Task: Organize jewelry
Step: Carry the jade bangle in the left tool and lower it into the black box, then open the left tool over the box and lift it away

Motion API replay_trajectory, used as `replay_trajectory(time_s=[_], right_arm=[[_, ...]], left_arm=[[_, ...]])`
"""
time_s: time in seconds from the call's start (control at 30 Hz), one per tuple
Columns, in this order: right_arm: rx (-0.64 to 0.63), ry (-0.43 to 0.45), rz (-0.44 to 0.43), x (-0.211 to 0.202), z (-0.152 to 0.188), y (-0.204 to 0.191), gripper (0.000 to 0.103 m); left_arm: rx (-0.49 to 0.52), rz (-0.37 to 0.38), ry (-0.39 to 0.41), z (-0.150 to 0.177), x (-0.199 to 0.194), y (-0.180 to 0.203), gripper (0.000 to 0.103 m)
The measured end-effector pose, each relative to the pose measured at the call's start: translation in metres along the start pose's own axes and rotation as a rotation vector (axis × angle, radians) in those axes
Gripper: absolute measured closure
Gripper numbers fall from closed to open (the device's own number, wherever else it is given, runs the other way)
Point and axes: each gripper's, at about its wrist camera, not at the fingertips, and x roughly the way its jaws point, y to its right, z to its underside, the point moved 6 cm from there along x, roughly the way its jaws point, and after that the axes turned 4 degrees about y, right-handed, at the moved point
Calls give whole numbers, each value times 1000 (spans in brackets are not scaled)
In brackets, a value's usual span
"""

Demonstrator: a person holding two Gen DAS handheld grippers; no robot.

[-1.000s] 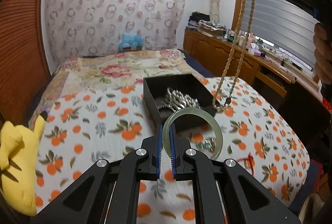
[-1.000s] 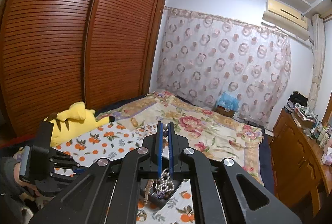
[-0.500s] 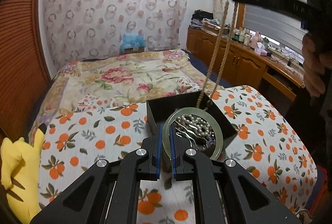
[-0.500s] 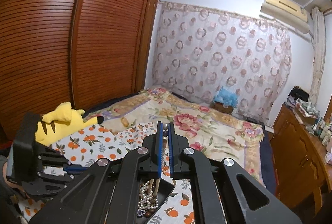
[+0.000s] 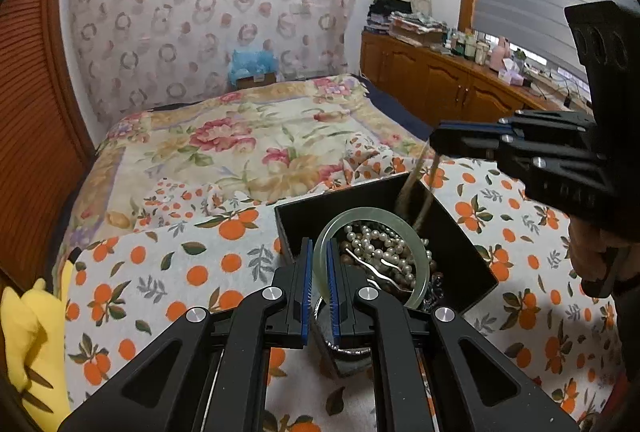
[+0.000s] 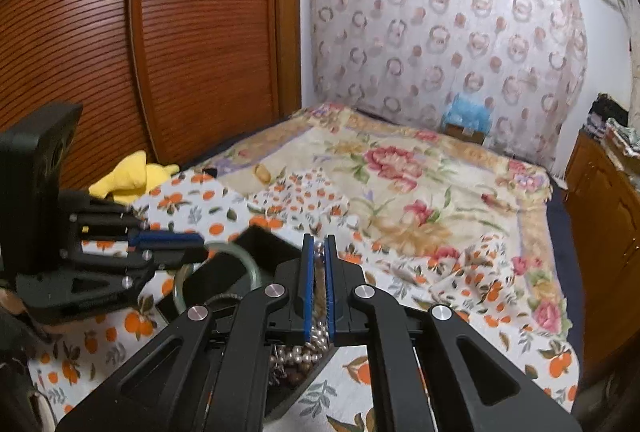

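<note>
An orange-print cloth (image 5: 168,272) covered the lower frame, with a floral quilt (image 5: 248,136) behind it at centre. A yellow plush (image 5: 28,336) sat at lower left. A patterned curtain (image 5: 208,12) filled the top; a cluttered wooden cabinet (image 5: 440,80) stood upper right, a slatted wardrobe (image 6: 160,52) upper left.

Right tongs (image 6: 319,264) clamping beaded necklace (image 6: 319,252).

Both tools are matte black plastic — angular linkage arms with triangular cut-outs, joined by round silver screw heads. The left tool (image 5: 318,264) has blue ribbed pads lining its two narrow fingers (image 5: 306,272), and the right tool (image 6: 319,272) matches it. Seen from the left wrist, the right tool carries faint embossed lettering — unreadable — and bare skin of the person's hand (image 5: 596,256) shows beneath it.
</note>
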Motion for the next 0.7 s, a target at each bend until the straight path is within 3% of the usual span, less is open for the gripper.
replay_trajectory(time_s=[0.13,0.7], right_arm=[[0,-6,-11,-1,8,1,92],[24,-34,21,-21,31,7,92]], left_arm=[[23,8,-17,2,7,7,97],[32,29,-63,8,22,21,96]])
